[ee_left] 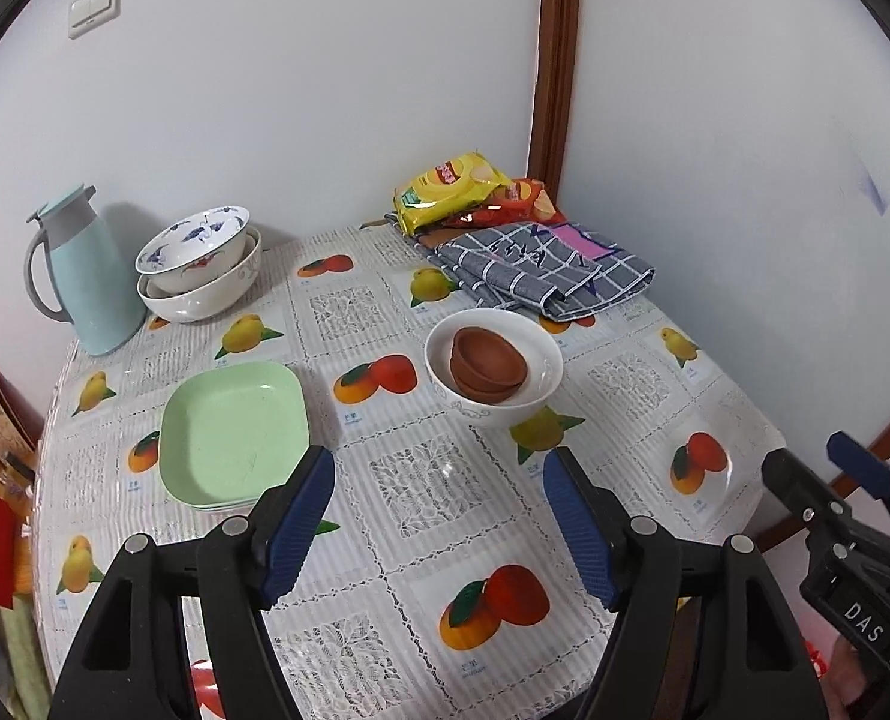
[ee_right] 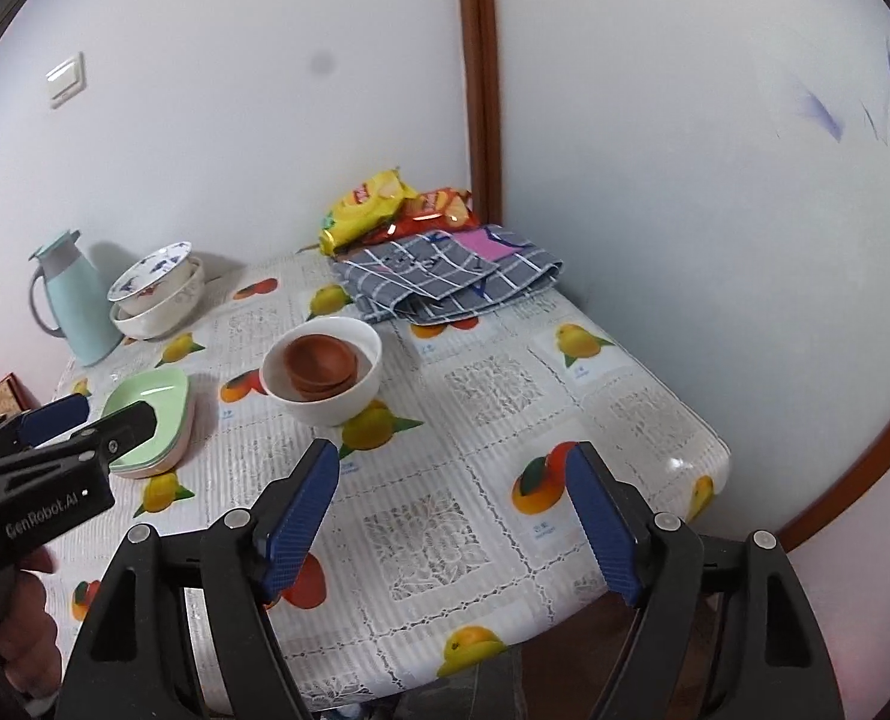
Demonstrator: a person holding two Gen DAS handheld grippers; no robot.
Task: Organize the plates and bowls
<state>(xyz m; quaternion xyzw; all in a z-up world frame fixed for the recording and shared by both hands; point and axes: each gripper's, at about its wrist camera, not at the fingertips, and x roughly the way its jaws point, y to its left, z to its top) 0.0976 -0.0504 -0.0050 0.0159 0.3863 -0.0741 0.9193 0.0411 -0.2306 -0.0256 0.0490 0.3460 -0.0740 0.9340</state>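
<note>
Both grippers hang over the near edge of the counter (ee_left: pixel 421 546) with nothing between their jaws: the left gripper (ee_left: pixel 439 516) spread wide, the right gripper (ee_right: pixel 451 516) likewise. No dish is in hand, so this looks like a pause between stacking steps. Just beyond the left gripper lie the green plates (ee_left: pixel 235 432), stacked. Farther in, the white bowl (ee_right: pixel 325 384) holds nested brown bowls (ee_right: pixel 322 366). At the far left two patterned bowls (ee_left: pixel 199 270) sit nested beside a jug (ee_left: pixel 85 276). Next would likely be moving one stack beside another, which calls for a grip on a rim
</note>
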